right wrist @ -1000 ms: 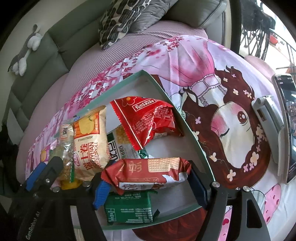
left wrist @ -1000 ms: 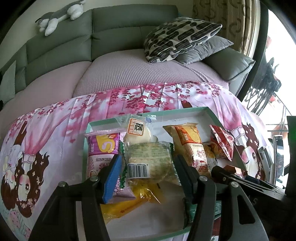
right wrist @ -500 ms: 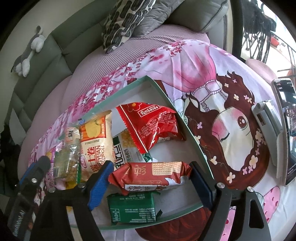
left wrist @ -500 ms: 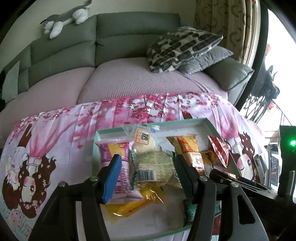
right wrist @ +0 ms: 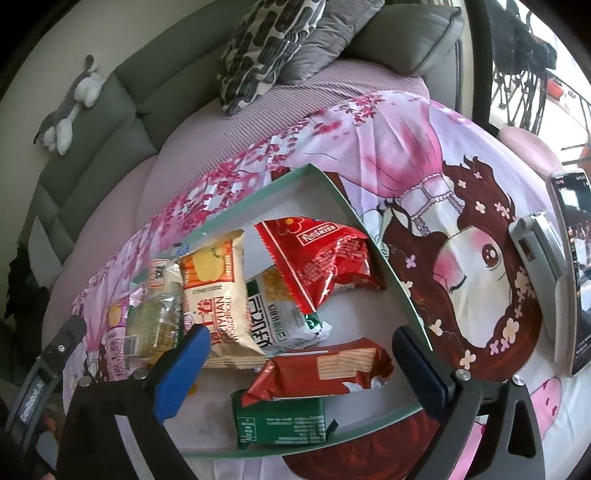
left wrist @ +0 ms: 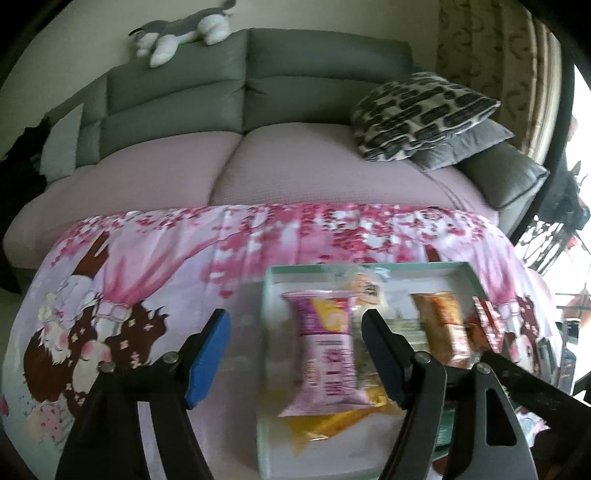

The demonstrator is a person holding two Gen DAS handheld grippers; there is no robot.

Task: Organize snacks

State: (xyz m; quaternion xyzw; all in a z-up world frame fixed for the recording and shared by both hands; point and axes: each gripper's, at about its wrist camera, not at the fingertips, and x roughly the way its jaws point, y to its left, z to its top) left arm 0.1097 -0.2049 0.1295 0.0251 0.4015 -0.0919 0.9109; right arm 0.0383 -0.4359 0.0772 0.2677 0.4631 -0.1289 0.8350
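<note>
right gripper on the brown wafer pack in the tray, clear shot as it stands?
Probably yes. The right gripper is open with the brown wafer pack lying between its fingers, nothing on top of it. The pack overlaps the green packet, which might shift when the fingers close.

Grey sofa [left wrist: 177, 99], plush toy [left wrist: 181, 31], patterned cushion [left wrist: 417, 114], phone [right wrist: 576, 266].

A tray [right wrist: 380, 258] lies on a printed cloth [right wrist: 406, 155] spread over the bench, with a sofa [left wrist: 221, 110] behind it at twelve o'clock. Inside the tray, seen from the right wrist, a wafer packet [right wrist: 325, 365] lies on a flat packet [right wrist: 280, 424] at six o'clock; an upright roll packet [right wrist: 214, 295] sits at nine, a crinkled bag [right wrist: 317, 254] at one. Two cushions [left wrist: 424, 114] rest on the sofa at two o'clock, and a plush toy [left wrist: 181, 29] lies along its back at eleven.
</note>
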